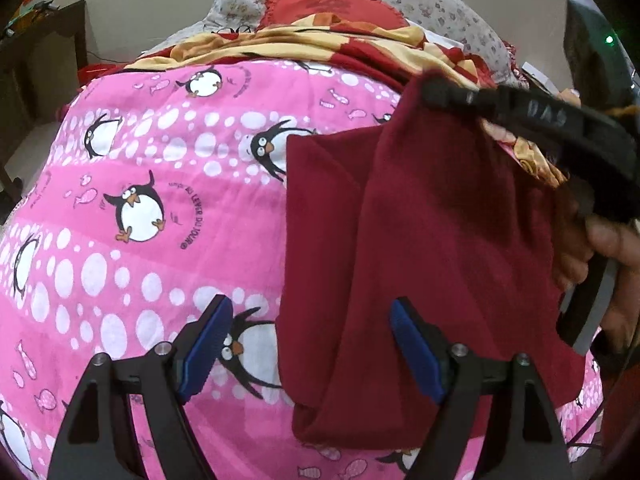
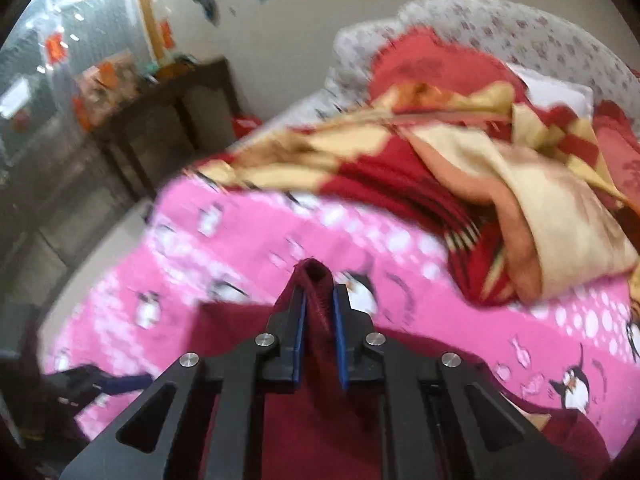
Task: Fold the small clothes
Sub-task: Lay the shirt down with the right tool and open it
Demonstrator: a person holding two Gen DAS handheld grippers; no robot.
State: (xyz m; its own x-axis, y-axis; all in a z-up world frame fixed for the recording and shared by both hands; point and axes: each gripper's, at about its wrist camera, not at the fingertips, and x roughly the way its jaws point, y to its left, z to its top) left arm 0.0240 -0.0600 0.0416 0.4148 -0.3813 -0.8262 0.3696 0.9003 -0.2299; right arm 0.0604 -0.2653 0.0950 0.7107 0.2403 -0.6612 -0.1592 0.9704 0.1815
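- One maroon garment (image 1: 420,260), lifted at its upper corner, hanging over the pink penguin bedsheet (image 1: 140,200); long axis runs 12 to 6 o'clock in the left wrist view.
- Right gripper (image 2: 319,312): jaws nearly together, clamped on a bunched fold of the garment.
- Left gripper (image 1: 308,344): jaws wide apart, holding nothing; garment's left edge lies between its fingers.
- Left view alone shows a hand (image 1: 608,264) on the right gripper's handle at 3 o'clock.
- Right view alone shows a dark cabinet (image 2: 160,128) at 10 o'clock; one red-and-yellow blanket (image 2: 460,168) at 1 o'clock.
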